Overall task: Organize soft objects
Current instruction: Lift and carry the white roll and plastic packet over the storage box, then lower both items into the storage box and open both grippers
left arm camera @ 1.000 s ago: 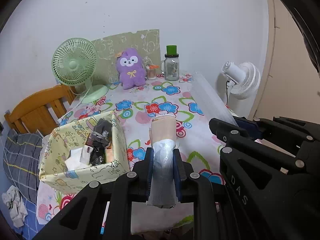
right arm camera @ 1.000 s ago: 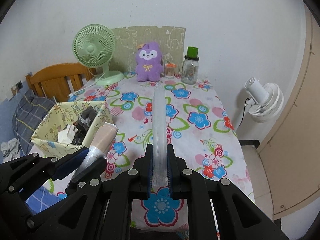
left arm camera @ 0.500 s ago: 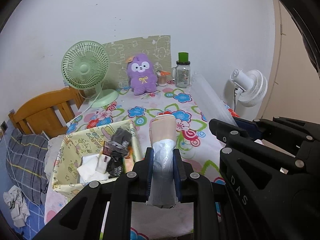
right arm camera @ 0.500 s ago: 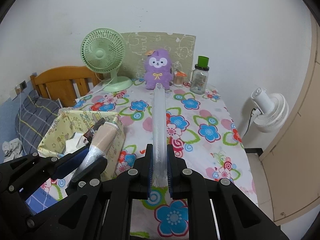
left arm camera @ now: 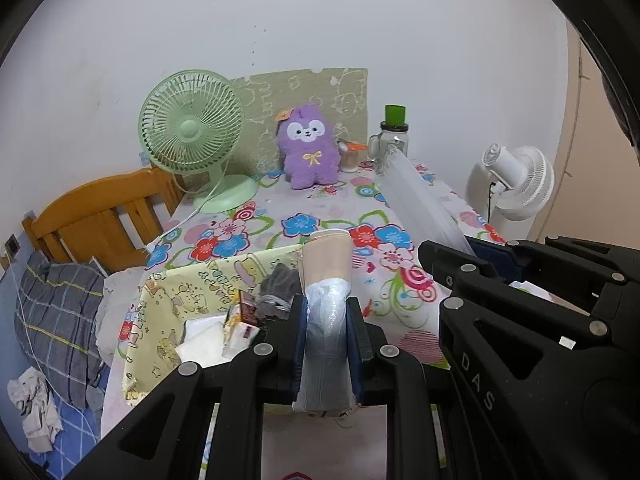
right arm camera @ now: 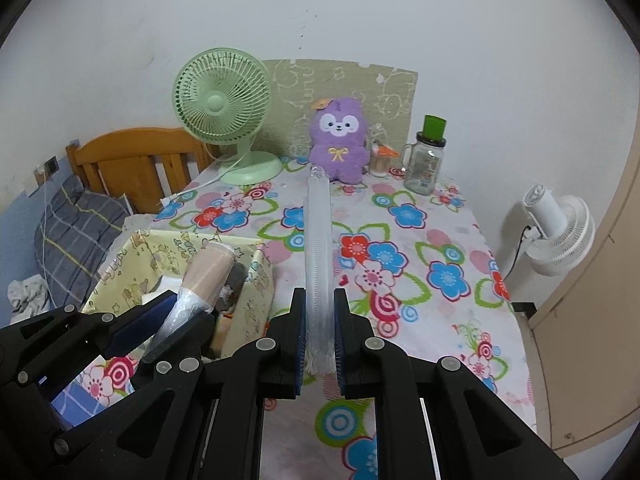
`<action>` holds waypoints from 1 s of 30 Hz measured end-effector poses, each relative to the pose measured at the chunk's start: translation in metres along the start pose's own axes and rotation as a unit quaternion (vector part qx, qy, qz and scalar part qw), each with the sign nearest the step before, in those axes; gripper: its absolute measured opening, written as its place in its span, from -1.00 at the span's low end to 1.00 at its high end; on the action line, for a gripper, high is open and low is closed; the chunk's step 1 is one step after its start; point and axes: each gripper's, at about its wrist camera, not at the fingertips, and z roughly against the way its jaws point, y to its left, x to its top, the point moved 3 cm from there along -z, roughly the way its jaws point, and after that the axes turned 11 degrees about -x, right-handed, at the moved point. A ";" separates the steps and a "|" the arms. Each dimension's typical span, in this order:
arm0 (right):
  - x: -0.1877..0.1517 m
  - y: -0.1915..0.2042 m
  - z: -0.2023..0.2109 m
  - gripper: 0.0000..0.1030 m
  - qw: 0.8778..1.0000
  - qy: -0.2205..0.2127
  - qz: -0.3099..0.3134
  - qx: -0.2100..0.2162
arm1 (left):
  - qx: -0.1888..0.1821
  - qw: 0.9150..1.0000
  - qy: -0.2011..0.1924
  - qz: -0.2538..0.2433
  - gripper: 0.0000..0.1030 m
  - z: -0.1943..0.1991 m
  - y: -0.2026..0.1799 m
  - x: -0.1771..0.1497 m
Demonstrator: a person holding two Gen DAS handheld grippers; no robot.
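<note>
My left gripper point(left arm camera: 327, 344) is shut on a beige roll in a clear plastic sleeve point(left arm camera: 326, 268); it hangs over the right part of a yellow cartoon-print box point(left arm camera: 160, 320) that holds dark cloth, white cloth and small packets. The roll also shows in the right wrist view point(right arm camera: 208, 272), over the box point(right arm camera: 256, 280). My right gripper point(right arm camera: 319, 332) is shut on a long clear plastic sleeve of stacked cups point(right arm camera: 318, 240), held above the floral tablecloth point(right arm camera: 420, 248). A purple plush toy point(right arm camera: 340, 140) stands at the back.
A green desk fan point(right arm camera: 224, 104) with its cord, a glass jar with a green lid point(right arm camera: 426, 160) and a small cup stand at the back by a patterned board. A wooden chair point(right arm camera: 132, 160) and bedding lie left. A white fan point(right arm camera: 556, 232) stands right.
Both grippers have drawn back and left with their loads. The roll now hangs over the yellow box instead of over the cloth beside it.
</note>
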 end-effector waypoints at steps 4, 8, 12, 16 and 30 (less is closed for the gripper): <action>0.003 0.012 -0.011 -0.72 1.000 0.009 0.005 0.005 | 0.003 1.000 0.005 0.005 -0.67 -0.006 0.012 -0.001; 0.003 0.022 -0.022 -0.72 1.000 0.019 0.014 0.009 | 0.004 1.000 0.012 0.014 -0.67 -0.012 0.023 -0.004; 0.004 0.033 -0.030 -0.72 0.999 0.026 0.023 0.009 | 0.006 1.000 0.017 0.020 -0.67 -0.018 0.034 -0.007; 0.006 0.045 -0.039 -0.72 0.999 0.035 0.027 0.020 | 0.000 0.999 0.023 0.031 -0.66 -0.023 0.048 -0.009; 0.008 0.101 -0.057 -0.72 0.995 0.052 0.061 0.054 | 0.028 0.997 0.043 0.056 -0.63 -0.041 0.104 -0.022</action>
